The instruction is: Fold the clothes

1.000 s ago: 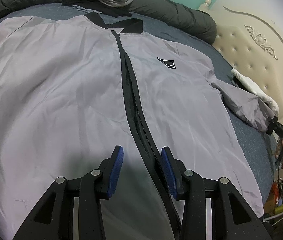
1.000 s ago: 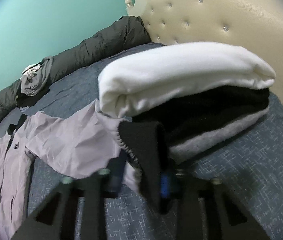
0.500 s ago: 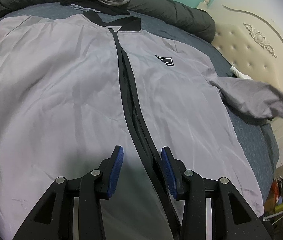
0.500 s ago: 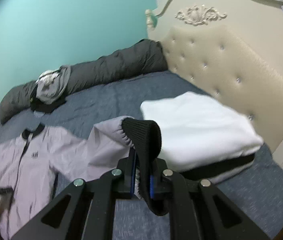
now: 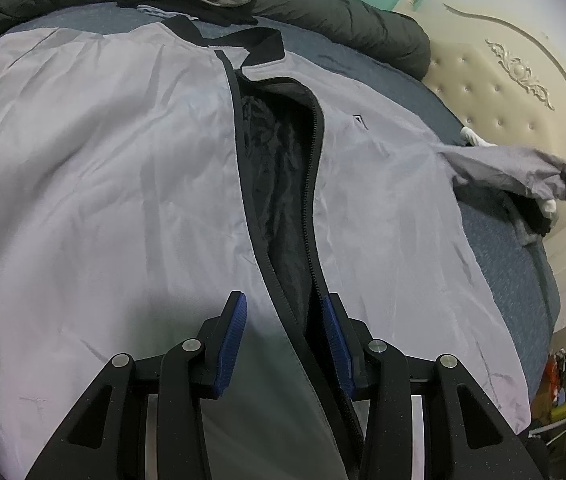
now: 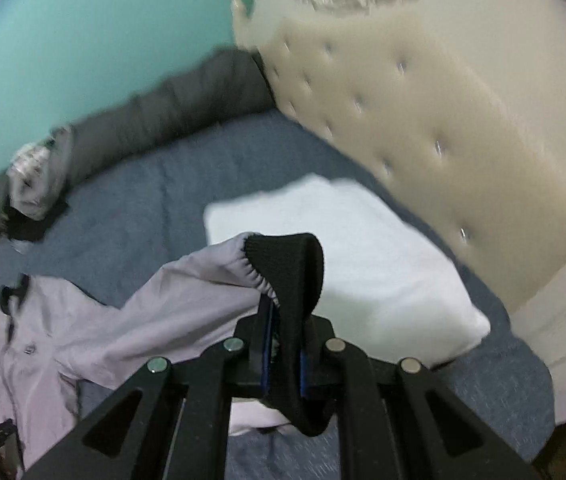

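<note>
At three o'clock, my right gripper (image 6: pixel 283 356), clamped on the black cuff (image 6: pixel 295 276), has lifted the jacket (image 5: pixel 103 200) sleeve clear for folding inward; left gripper (image 5: pixel 285 344) half-open, empty.

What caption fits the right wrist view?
Right gripper lifts the lilac jacket's black ribbed knit cuff above the folded white cloth.

Both tools are showing matte black forked arms with silver round screws; the left tool (image 5: pixel 285 330) and right tool (image 6: pixel 283 354) are wearing ribbed blue pads.
</note>
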The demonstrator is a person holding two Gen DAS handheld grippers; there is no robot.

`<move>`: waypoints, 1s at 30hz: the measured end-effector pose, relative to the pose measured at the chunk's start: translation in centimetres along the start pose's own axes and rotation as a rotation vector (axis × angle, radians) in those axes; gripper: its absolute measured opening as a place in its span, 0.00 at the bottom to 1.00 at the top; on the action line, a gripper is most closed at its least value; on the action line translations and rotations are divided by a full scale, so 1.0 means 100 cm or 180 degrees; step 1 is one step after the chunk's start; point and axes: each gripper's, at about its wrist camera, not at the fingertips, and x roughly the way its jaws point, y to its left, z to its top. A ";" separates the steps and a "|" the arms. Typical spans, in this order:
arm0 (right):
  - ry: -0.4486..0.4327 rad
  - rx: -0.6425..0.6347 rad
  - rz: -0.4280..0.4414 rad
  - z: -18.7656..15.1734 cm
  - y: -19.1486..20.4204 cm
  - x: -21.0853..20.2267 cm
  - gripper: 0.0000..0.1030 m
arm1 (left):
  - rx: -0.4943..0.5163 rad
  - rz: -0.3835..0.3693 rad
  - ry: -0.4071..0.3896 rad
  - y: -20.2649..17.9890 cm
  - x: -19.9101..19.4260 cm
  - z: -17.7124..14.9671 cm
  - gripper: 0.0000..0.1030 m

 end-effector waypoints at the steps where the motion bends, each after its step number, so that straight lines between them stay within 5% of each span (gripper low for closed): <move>1: 0.0044 0.0040 -0.0028 -0.003 -0.002 0.005 0.13 | 0.0005 0.0003 0.0002 0.000 0.000 0.000 0.42; 3: 0.0131 0.0119 -0.0084 -0.009 -0.006 0.014 0.16 | 0.0011 0.0006 0.0004 0.001 -0.001 -0.001 0.42; 10: 0.0102 0.0176 -0.0284 -0.005 -0.016 0.012 0.56 | 0.0009 0.0008 0.0015 0.000 -0.001 -0.003 0.43; 16: -0.0348 0.0223 -0.0315 -0.004 -0.010 -0.022 0.58 | 0.0002 0.0000 0.0014 -0.001 0.000 -0.002 0.44; 22: -0.0469 0.0044 0.0269 -0.019 0.056 -0.032 0.58 | -0.0009 -0.0023 -0.0041 -0.003 -0.003 0.001 0.44; 30: -0.0165 0.0005 0.1195 -0.102 0.179 0.001 0.59 | -0.0028 -0.0088 -0.0125 -0.003 -0.010 0.008 0.44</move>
